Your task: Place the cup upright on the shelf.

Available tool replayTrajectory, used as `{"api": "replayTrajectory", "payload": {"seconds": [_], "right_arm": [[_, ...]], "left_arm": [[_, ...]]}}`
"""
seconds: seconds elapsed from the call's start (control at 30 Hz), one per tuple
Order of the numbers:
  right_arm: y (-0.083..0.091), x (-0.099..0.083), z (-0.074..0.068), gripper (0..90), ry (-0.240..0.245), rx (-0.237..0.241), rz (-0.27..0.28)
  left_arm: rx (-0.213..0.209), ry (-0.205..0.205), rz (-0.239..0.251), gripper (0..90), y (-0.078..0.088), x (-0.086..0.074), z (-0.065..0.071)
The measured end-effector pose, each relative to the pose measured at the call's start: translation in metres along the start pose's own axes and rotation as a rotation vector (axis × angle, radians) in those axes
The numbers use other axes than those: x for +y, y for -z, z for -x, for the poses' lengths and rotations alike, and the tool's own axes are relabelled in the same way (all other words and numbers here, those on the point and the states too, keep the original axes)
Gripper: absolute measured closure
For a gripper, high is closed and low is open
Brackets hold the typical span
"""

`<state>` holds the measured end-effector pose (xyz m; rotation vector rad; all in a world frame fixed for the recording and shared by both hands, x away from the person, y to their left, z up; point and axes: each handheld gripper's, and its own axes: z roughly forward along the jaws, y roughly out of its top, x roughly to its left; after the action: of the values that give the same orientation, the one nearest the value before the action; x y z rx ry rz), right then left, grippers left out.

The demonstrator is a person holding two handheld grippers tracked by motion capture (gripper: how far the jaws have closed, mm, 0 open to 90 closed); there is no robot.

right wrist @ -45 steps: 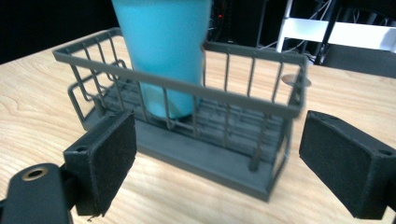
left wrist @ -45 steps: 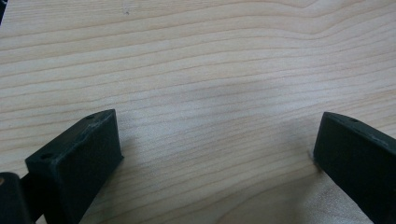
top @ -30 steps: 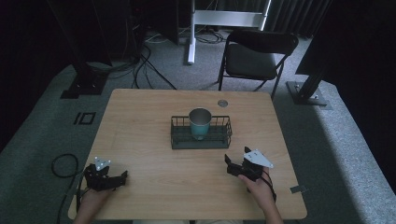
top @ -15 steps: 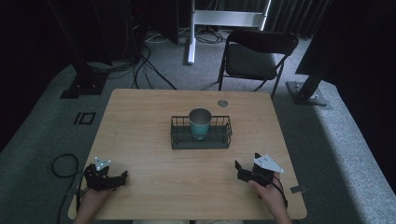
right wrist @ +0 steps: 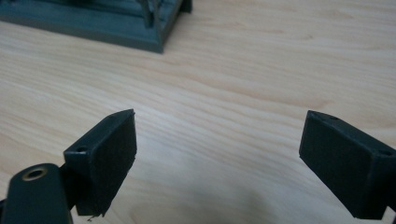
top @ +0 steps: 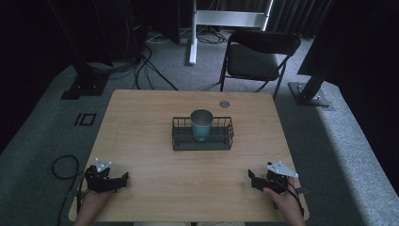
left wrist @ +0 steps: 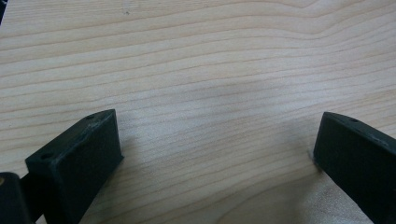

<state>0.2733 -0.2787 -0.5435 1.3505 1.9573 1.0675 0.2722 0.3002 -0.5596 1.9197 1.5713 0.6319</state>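
Teal metal cup [top: 201,123] sits in the black wire basket [top: 203,134], well ahead of both wide-open tongs; right gripper [top: 254,180] has pulled back, empty, left gripper [top: 123,179] idle: placement looks done.

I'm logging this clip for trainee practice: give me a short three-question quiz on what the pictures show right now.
1. True or false: the teal cup stands upright inside the black wire rack.
2. How do the jaws of the right gripper stand? A) spread apart with nothing between them B) clamped on the cup C) clamped on the rack
3. Fill in: the left gripper sits near the table's ____ edge, the one closest to the person.

Key: 1 true. 2 A. 3 near (front); its jaws are likewise apart, over bare wood.
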Motion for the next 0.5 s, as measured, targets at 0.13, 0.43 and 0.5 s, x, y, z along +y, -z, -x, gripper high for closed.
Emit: {"api": "replayTrajectory", "payload": {"seconds": [0.13, 0.43, 0.5], "right_arm": [[0.002, -0.004, 0.007, 10.8, 0.001, -0.010, -0.038], [0.001, -0.012, 0.014, 10.8, -0.023, -0.053, -0.079], [-0.001, -0.015, 0.016, 10.8, -0.015, -0.064, -0.096]], "left_arm": [[0.000, 0.000, 0.000, 1.4, 0.000, 0.000, 0.000], [0.000, 0.000, 0.000, 1.4, 0.000, 0.000, 0.000], [0.000, 0.000, 0.000, 1.4, 0.000, 0.000, 0.000]]}}
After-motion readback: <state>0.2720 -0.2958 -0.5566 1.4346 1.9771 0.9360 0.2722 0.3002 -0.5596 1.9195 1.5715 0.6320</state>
